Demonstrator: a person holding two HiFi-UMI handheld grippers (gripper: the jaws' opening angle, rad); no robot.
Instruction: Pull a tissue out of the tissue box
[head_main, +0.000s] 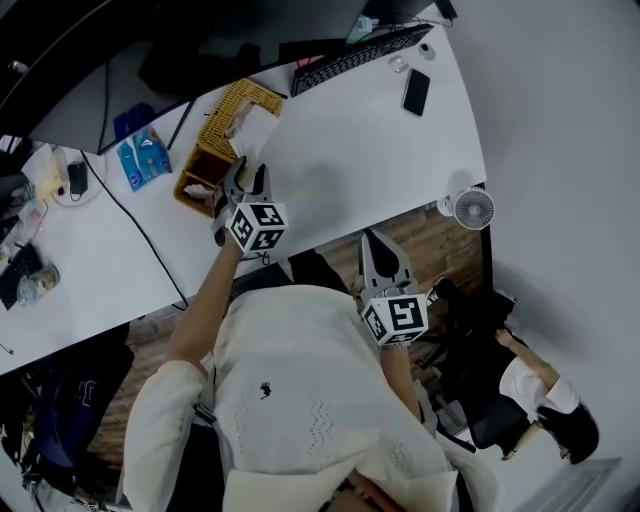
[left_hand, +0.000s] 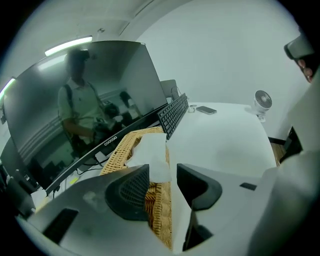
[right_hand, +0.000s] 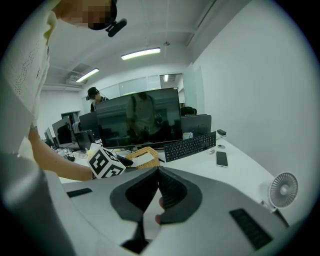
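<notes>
Facing the white tissue (left_hand: 150, 152) with the left gripper (left_hand: 162, 172), jaws spread wide, pads pressing on nothing. Tissue straight ahead and slightly below, standing up from the wicker tissue box (left_hand: 122, 145), lower edge showing in the gap between the jaw tips. Box long axis running away from the claw toward the keyboard (left_hand: 174, 112), on the white desk (left_hand: 225, 145). Right gripper (right_hand: 158, 172) well back by the body, jaws pinched together, empty. Nearer hand: left. Judged next: short advance, then closing on the tissue.
</notes>
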